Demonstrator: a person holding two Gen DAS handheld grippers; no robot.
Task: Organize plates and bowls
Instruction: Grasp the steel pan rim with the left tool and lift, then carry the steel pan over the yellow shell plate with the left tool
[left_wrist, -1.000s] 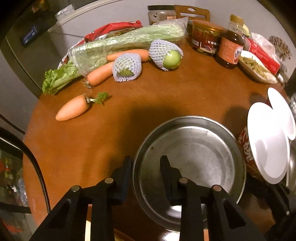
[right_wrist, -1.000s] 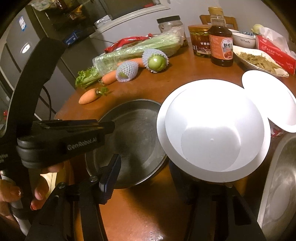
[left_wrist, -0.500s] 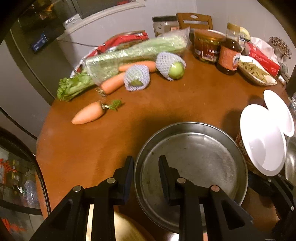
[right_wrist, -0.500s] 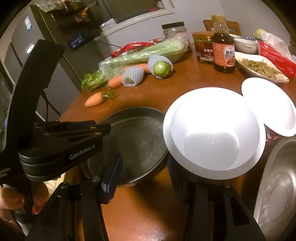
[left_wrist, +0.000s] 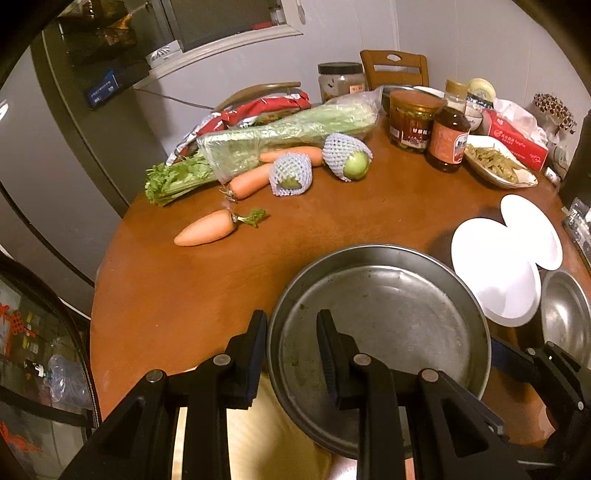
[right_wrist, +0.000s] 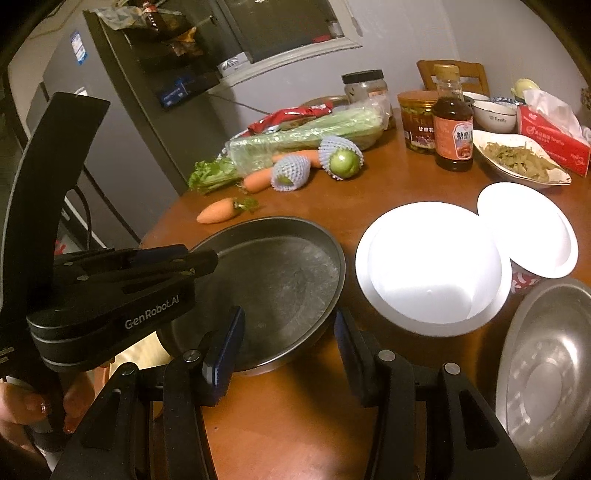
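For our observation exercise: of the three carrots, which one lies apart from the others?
The carrot with the green stub, alone nearer the metal pan; the other two lie beside the netted fruit.

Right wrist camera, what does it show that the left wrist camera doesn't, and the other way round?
Only the right wrist view shows the hand holding the left gripper and the patterned bowl behind the sauce bottle.

Only the left wrist view shows the dried flower bunch at the far right.

Both show the left gripper's fingers clamped on the metal pan rim, the white bowls, carrots and celery.
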